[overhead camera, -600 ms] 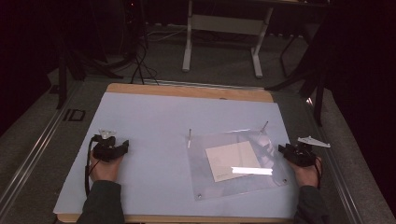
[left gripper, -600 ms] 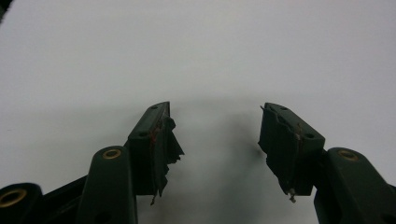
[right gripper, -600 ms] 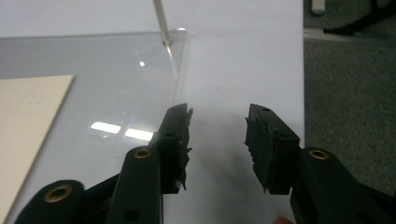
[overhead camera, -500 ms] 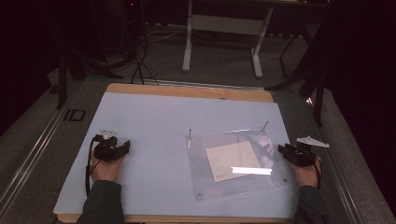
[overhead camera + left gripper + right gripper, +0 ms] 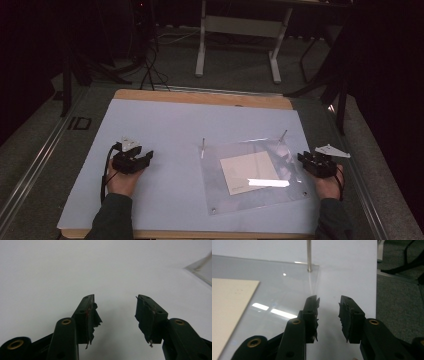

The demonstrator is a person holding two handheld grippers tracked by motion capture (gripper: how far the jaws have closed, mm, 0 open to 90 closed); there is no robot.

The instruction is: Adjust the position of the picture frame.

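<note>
A clear plastic sheet [image 5: 225, 192] lies on the pale blue tabletop [image 5: 175, 125], right of centre, with a cream paper square [image 5: 248, 172] under or on it. Thin metal pegs stand at its far corners [image 5: 203, 142] [image 5: 284, 135]. My right gripper [image 5: 301, 157] rests at the sheet's right edge, open; in the right gripper view [image 5: 329, 301] its left jaw hovers over the sheet [image 5: 274, 290] and its right jaw over bare table, nothing pinched. My left gripper [image 5: 148, 156] lies on the table's left part, open [image 5: 115, 302], empty, with a corner of the sheet [image 5: 203, 268] far off.
The table has a wooden rim [image 5: 200, 97] and metal rails [image 5: 35, 165] along both sides. Behind it stand a white desk frame [image 5: 235, 30] and floor cables [image 5: 150, 65]. Small screws sit in the sheet's near corners [image 5: 213, 211] [image 5: 304, 194].
</note>
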